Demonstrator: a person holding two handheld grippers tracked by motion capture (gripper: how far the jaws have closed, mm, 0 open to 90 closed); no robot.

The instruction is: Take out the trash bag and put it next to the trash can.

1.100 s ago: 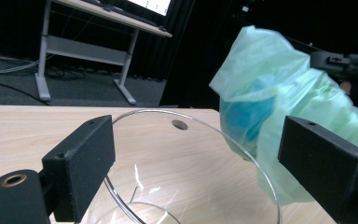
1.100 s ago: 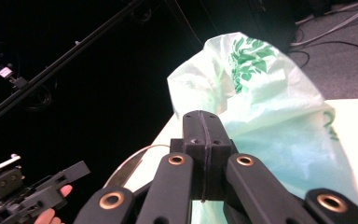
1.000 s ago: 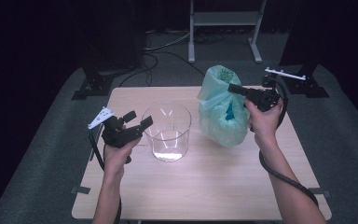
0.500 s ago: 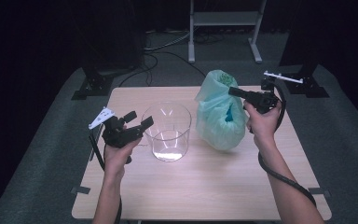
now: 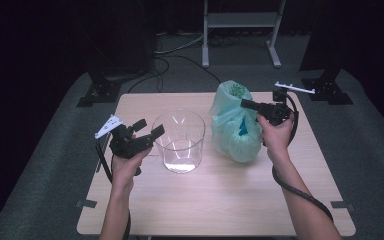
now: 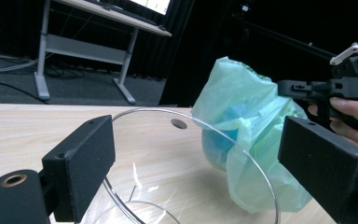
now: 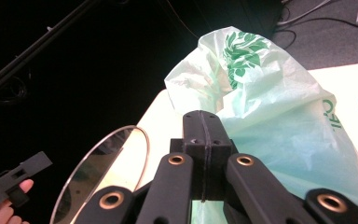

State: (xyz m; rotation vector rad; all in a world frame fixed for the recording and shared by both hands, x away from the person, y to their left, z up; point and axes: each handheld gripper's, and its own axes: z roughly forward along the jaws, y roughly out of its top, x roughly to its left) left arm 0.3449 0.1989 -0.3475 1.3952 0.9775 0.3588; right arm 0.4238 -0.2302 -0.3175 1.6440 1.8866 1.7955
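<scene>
The left gripper point(image 5: 147, 131), jaws spread wide, hovers just beside the rim of a clear glass bowl point(image 5: 179, 140) at the middle of a pale wooden table point(image 5: 220, 200), while the right gripper point(image 5: 245, 104), jaws clenched flat together, sits against the upper side of a light green plastic bag point(image 5: 234, 125) standing just right of the bowl. Whether any bag film is pinched between those jaws cannot be told. The table stands on grey carpet point(image 5: 370, 150) in a dark room, with cables point(image 5: 175, 55) and a white metal stand point(image 5: 240, 20) behind it.

From the left gripper view, the bowl's rim point(image 6: 242, 154) curves between the two open pads, a round hole point(image 6: 179, 123) shows in the tabletop, and something blue shows through the bag's film. The right gripper view reveals a green leaf print point(image 7: 242, 53) near the bag's crumpled top and the left gripper's tip point(image 7: 16, 179) beyond the bowl.
</scene>
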